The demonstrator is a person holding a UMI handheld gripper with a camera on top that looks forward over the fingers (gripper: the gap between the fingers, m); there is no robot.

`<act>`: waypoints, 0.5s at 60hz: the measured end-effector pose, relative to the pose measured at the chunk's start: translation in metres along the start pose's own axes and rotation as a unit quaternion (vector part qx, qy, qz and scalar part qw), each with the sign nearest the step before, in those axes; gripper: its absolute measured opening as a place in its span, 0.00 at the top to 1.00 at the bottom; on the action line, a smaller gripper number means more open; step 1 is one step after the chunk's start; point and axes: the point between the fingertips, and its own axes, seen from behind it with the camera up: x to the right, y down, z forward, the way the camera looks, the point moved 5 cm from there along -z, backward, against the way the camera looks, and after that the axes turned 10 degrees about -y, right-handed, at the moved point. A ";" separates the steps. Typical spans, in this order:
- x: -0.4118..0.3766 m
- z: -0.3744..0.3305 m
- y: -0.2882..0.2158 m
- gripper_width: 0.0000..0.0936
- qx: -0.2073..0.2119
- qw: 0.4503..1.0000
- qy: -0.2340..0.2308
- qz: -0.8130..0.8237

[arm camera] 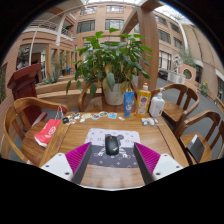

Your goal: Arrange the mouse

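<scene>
Hovering: gripper (pixel 112 160) open, mouse (pixel 112 145) between fingers (on dark mat (pixel 100 160), untouched).

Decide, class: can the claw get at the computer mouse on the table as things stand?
Probably yes. The claw is open, and the black computer mouse lies on its dark mouse pad between the two fingers, with a gap on each side and nothing blocking it.
</scene>
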 end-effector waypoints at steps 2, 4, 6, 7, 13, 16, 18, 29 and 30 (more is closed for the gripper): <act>-0.003 -0.015 -0.002 0.08 0.006 1.000 0.004 -0.003; -0.007 -0.030 -0.002 0.08 0.012 1.000 0.006 -0.005; -0.010 -0.043 -0.001 0.08 0.016 1.000 0.008 -0.007; -0.011 -0.050 0.000 0.08 0.018 1.000 0.008 -0.008; -0.022 -0.088 0.009 0.09 0.024 1.000 0.002 -0.008; -0.026 -0.103 0.015 0.09 0.026 1.000 0.001 -0.010; -0.027 -0.111 0.018 0.09 0.026 1.000 0.002 -0.013; -0.037 -0.138 0.039 0.09 0.022 1.000 -0.008 -0.013; -0.039 -0.140 0.040 0.09 0.019 1.000 -0.010 -0.012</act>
